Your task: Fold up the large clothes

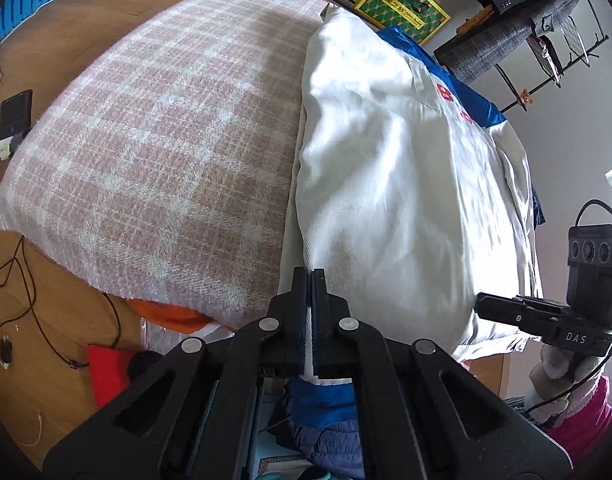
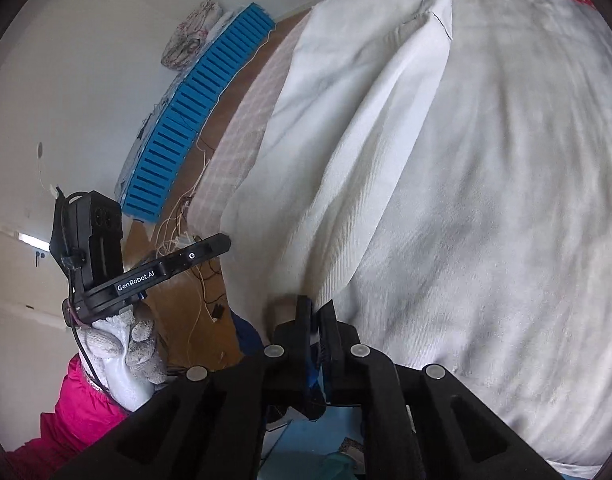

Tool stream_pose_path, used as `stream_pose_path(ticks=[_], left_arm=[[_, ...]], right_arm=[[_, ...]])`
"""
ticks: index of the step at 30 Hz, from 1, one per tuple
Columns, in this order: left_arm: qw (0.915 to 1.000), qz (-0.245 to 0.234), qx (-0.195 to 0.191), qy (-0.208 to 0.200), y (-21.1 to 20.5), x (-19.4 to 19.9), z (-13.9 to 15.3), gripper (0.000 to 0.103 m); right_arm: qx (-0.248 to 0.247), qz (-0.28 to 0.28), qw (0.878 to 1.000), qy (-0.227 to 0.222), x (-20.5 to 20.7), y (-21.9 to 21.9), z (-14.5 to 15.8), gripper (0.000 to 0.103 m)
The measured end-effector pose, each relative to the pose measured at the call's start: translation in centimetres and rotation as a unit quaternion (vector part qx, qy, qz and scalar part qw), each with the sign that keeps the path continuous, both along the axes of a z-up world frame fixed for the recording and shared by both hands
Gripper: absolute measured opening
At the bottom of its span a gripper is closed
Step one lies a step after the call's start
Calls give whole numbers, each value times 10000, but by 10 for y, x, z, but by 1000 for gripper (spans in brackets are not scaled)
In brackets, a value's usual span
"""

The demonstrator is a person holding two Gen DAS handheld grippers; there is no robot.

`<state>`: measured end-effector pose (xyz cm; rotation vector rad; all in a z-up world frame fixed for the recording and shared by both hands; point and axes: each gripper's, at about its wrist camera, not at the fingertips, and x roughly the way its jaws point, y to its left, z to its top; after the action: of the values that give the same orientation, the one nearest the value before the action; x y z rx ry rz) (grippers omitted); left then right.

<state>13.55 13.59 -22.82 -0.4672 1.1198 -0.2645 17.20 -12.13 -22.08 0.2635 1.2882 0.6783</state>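
Observation:
A large white garment [image 1: 406,184] with blue trim [image 1: 410,46] and red letters [image 1: 444,94] lies spread over a pink plaid blanket [image 1: 165,152]. My left gripper [image 1: 310,276] is shut on the garment's near left edge, with white cloth pinched between its jaws. In the right wrist view the garment [image 2: 466,200] fills the frame. There my right gripper [image 2: 316,312] is closed on the near hem, where blue cloth shows between the fingers. Each gripper appears in the other's view: the right gripper [image 1: 480,304] at the garment's right corner, the left gripper [image 2: 225,242] at its left corner.
Gloved hands [image 2: 125,344] and a pink sleeve [image 2: 81,400] hold the grippers. Cables [image 1: 25,280] and a phone [image 1: 15,114] lie on the wooden floor. A blue slatted panel [image 2: 193,120] stands by the wall. A yellow-green box [image 1: 404,2] and a clothes rack [image 1: 518,36] are behind.

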Motion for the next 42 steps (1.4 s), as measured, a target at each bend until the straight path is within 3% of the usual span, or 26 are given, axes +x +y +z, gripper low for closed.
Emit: stream_pose_path(ticks=[3, 6, 11, 12, 17, 21, 24, 28, 32, 33, 34, 35, 38, 42], left_arm=[[9998, 119, -50, -159, 9, -11, 4, 0], [9989, 323, -334, -113, 24, -18, -3, 2], [9902, 713, -1190, 137, 49, -25, -27, 41], [9878, 796, -1330, 164, 53, -27, -31, 41], [9808, 925, -1686, 318, 59, -25, -43, 41], [9830, 806, -1650, 56, 53, -18, -26, 41], [9866, 705, -1473, -48, 45, -7, -18, 41], [9852, 638, -1586, 154, 38, 7, -31, 41], [9831, 611, -1714, 183, 32, 15, -39, 41], [9843, 559, -1665, 182, 30, 18, -38, 37], [9853, 479, -1621, 244, 26, 21, -39, 12], [9865, 420, -1558, 292, 23, 22, -40, 7], [9901, 357, -1351, 142, 16, 21, -32, 3], [9903, 253, -1362, -46, 9, 20, -16, 2]], right_arm=[[-377, -57, 9980, -494, -3, -10, 23, 22], [-303, -56, 9952, -925, 1, -14, 43, 29], [-396, 299, 9937, -1001, 11, 21, 38, 31], [-465, 388, 9934, -972, 14, 28, 32, 33], [-863, 505, 9926, -692, 20, 41, -3, 33], [-1045, 519, 9911, -637, 21, 40, -18, 30], [-1093, 578, 9904, -621, 21, 42, -13, 31], [-670, 500, 9952, -503, 31, 51, 6, 37], [-556, 507, 9955, -582, 54, 72, 27, 41], [-504, 523, 9958, -549, 61, 78, 30, 47], [-490, 504, 9962, -505, 68, 84, 31, 50], [-513, 454, 9966, -466, 76, 90, 32, 53], [-619, 327, 9973, -240, 99, 107, 27, 58], [-885, 316, 9956, -55, 122, 130, 13, 59]])
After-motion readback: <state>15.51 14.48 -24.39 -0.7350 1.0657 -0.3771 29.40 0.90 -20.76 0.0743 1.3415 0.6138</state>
